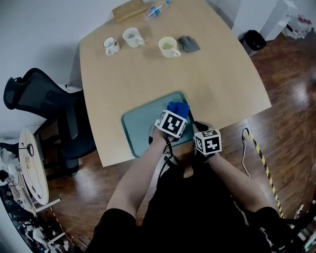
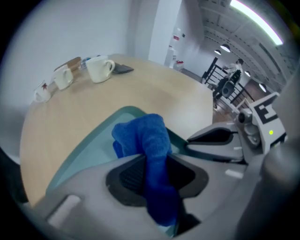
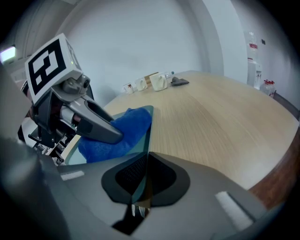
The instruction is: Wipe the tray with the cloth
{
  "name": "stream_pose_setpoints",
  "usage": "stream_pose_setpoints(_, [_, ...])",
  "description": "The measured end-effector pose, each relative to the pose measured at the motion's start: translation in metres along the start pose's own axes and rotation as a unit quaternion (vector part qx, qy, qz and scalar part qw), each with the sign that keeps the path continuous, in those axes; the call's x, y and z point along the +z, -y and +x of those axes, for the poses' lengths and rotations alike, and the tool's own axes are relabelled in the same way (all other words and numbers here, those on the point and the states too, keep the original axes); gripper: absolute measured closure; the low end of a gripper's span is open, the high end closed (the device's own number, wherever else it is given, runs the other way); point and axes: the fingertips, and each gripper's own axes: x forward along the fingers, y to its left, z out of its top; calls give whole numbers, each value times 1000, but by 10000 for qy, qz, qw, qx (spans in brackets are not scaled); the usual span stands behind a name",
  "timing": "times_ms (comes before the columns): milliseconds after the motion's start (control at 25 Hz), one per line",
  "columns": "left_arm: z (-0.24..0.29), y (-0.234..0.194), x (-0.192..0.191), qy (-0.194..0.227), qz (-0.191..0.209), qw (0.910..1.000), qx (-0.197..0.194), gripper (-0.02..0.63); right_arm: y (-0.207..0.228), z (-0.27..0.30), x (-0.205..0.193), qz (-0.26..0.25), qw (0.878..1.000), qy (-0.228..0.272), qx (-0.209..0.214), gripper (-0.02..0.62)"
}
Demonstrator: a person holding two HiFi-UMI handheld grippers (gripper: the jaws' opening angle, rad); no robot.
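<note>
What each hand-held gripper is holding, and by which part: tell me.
Left hand-held gripper: the blue cloth, pinched at a bunched fold, the rest over the tray. Right hand-held gripper: the tray, clamped by its rim.

Office meeting room — a shared workspace.
Pale wood-top table (image 1: pixel 212 84) with rounded corners, and a black swivel chair (image 1: pixel 34 91) standing off its left side. The floor (image 1: pixel 291 113) is dark plank and the walls (image 3: pixel 154 37) are plain white. Mugs (image 1: pixel 132 37) and a water bottle (image 1: pixel 155 11) sit at the table's far end. Long strip lights (image 2: pixel 255 16) run across an open ceiling — the room carries on beyond, too blurred to detail. Yellow-black striped tape (image 1: pixel 264 165) lies on the floor at right.
</note>
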Motion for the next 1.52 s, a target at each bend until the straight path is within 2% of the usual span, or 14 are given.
stream_pose_setpoints(120, [9, 20, 13, 1, 271, 9995, -141, 482, 4, -2, -2, 11, 10000, -11, 44, 577])
stream_pose_setpoints(200, [9, 22, 14, 49, 306, 9994, -173, 482, 6, -1, -2, -3, 10000, -28, 54, 577])
stream_pose_setpoints(280, [3, 20, 7, 163, 50, 9992, -349, 482, 7, 1, 0, -20, 10000, -43, 52, 575])
stream_pose_setpoints(400, [-11, 10, -23, 271, -520, 9964, -610, 482, 7, 3, -2, -59, 9999, -95, 19, 575])
stream_pose_setpoints(560, [-42, -34, -89, 271, -1000, 9940, -362, 482, 6, 3, -2, -114, 9998, -140, -93, 575])
stream_pose_setpoints(760, [-78, -102, -167, 207, -1491, 9883, 227, 480, 6, 3, 1, -188, 9994, -182, -240, 575])
stream_pose_setpoints(880, [-88, -119, -183, 355, -1824, 9821, 299, 480, 5, 3, 2, -208, 9992, -201, -288, 575])
stream_pose_setpoints(960, [-86, -115, -181, 401, -1897, 9807, 255, 480, 4, 3, 2, -193, 9991, -197, -312, 575])
stream_pose_setpoints(1120, [-71, -98, -161, 267, -1548, 9868, 405, 480, 2, 4, 3, -146, 9992, -163, -325, 575])
stream_pose_setpoints(1280, [-51, -64, -113, 362, -1244, 9916, 39, 480, 0, 4, 3, -87, 9995, -119, -285, 576])
stream_pose_setpoints(1520, [-14, -3, -30, 329, -116, 9990, -288, 480, -2, 4, 3, -47, 9999, -88, -118, 577])
